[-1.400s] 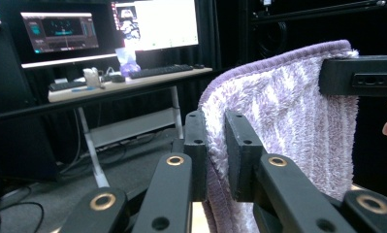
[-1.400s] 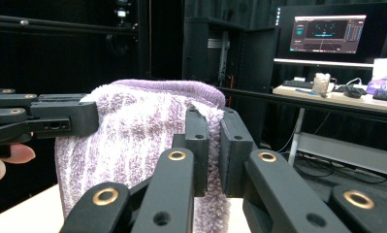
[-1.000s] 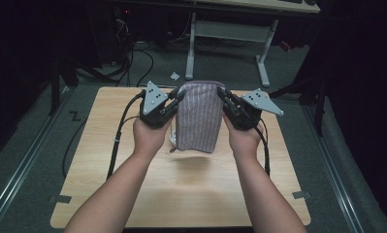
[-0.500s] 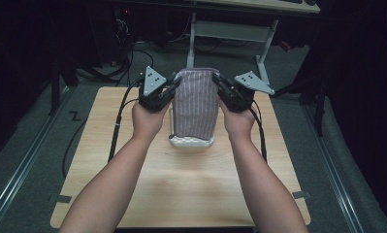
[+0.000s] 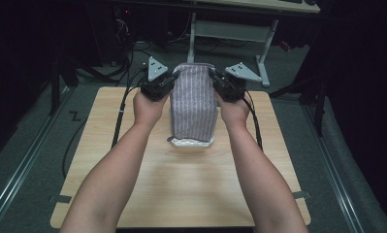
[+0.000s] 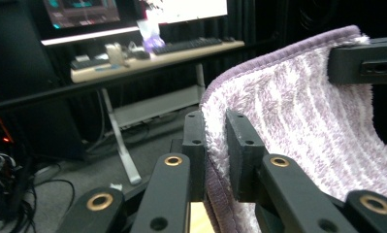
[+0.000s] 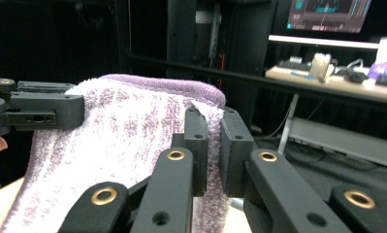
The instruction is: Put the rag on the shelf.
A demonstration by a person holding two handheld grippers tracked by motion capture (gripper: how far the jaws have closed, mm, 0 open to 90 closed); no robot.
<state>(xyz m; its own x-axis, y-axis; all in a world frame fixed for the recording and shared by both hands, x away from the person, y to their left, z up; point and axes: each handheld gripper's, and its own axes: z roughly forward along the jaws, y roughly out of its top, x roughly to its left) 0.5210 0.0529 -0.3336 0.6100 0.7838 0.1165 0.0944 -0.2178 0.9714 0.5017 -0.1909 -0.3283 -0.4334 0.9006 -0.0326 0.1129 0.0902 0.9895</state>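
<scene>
Two tongs are at work, one in each of my hands, and both are clamped on the same purple-and-white striped towel [image 5: 193, 104]. My left tongs [image 6: 214, 155] pinch the towel's top edge at one corner, jaws narrow, with the fluffy pile squeezed between the pads. My right tongs [image 7: 214, 148] do the same at the opposite top corner, jaws just as narrow, with the hem bunched between them. In the high view the left tongs [image 5: 170, 80] sit at about 10 o'clock from the towel's middle and the right tongs [image 5: 215, 77] at about 2 o'clock, so the top edge is stretched between them and raised off the surface [image 5: 133, 194]. From there the towel hangs down toward 6 o'clock. Its lower end is folded back on itself and rests on the surface, showing a paler white side [image 5: 191, 142]. My left hand [image 5: 147, 107] and right hand [image 5: 233, 109] grip the tong bodies from behind, and black cables [image 5: 120, 116] trail off toward 8 o'clock and 4 o'clock. Farther out at 12 o'clock, past the surface's far edge, stands a desk [image 6: 147, 60] with a keyboard [image 6: 191, 45] and lit monitors [image 6: 82, 12].
</scene>
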